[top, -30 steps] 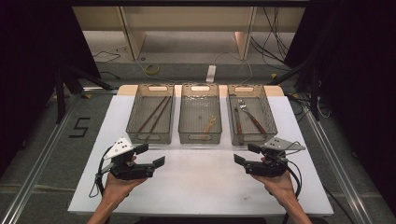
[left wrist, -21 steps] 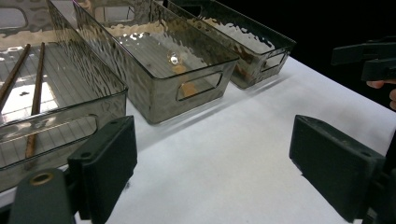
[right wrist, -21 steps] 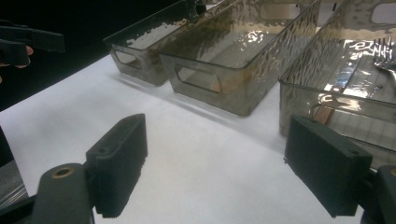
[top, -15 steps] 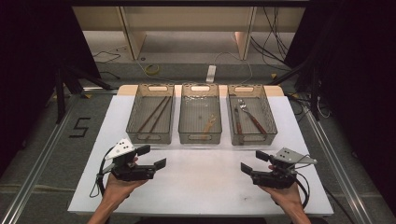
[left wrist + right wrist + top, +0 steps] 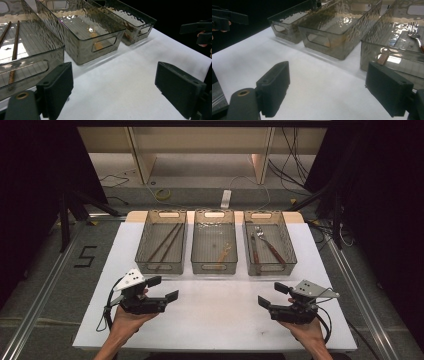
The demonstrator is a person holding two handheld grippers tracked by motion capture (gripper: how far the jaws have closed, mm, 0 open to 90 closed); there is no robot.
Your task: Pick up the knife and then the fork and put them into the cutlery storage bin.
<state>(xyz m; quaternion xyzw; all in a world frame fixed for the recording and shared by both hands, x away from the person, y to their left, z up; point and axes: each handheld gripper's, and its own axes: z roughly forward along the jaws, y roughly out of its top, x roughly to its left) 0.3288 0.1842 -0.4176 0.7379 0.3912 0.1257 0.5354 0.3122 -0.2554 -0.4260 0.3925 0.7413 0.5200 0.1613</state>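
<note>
Nearest the person, the left gripper [image 5: 162, 289] and the right gripper [image 5: 272, 294] hover over the bare front strip of the white desk [image 5: 220, 310], well apart and turned toward each other; each has its black fingers [image 5: 57, 87] spread wide with nothing between them, and the right one's have just been opening. Beyond them stand three clear ribbed plastic bins side by side across the desk: the left bin [image 5: 150, 265] holding brown chopsticks [image 5: 167, 241], the middle bin [image 5: 214, 266] a small wooden spoon [image 5: 223, 253], the right bin [image 5: 271, 267] a brown-handled fork [image 5: 267, 242]. Open desk lies between the grippers and to both sides of the bins.
</note>
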